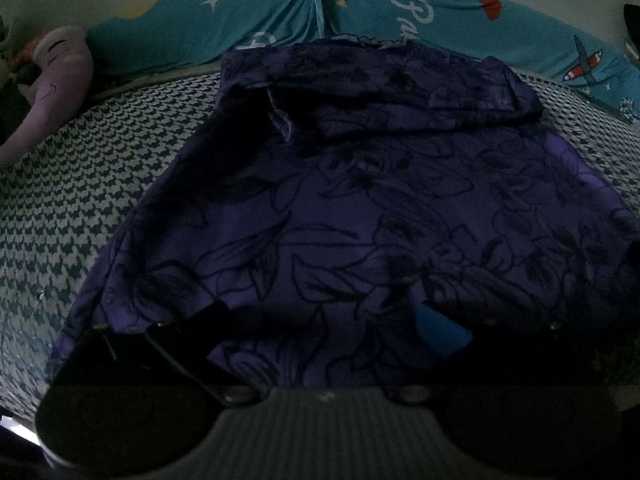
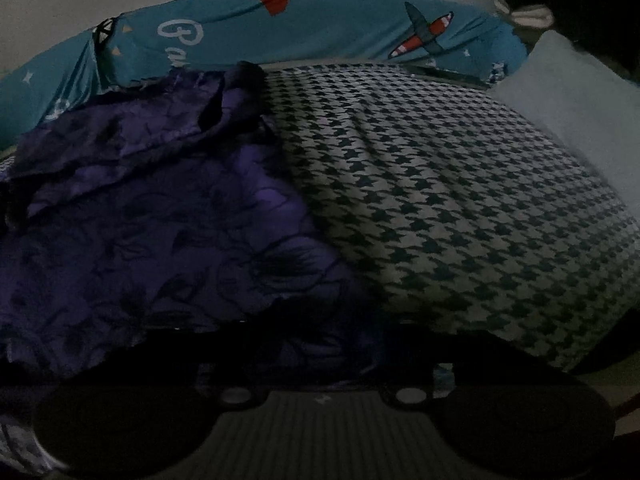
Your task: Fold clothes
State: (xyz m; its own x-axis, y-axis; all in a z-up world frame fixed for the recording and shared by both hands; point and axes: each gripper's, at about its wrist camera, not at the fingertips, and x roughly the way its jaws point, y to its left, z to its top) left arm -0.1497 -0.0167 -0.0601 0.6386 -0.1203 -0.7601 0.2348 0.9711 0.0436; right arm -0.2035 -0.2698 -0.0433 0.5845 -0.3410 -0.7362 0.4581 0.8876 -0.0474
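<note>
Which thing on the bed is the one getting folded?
Find the bed's houndstooth sheet. Spread on it, before the teal cartoon pillow, lies a purple garment. Unlike everything nearby, it has dark flower outlines and its top part folded over.

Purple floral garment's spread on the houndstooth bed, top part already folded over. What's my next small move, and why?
Probably close the left gripper on the purple garment's near hem: its fingers are spread with fabric between them, and the far edge is already folded over. The dim light hides the right gripper's jaws.
</note>
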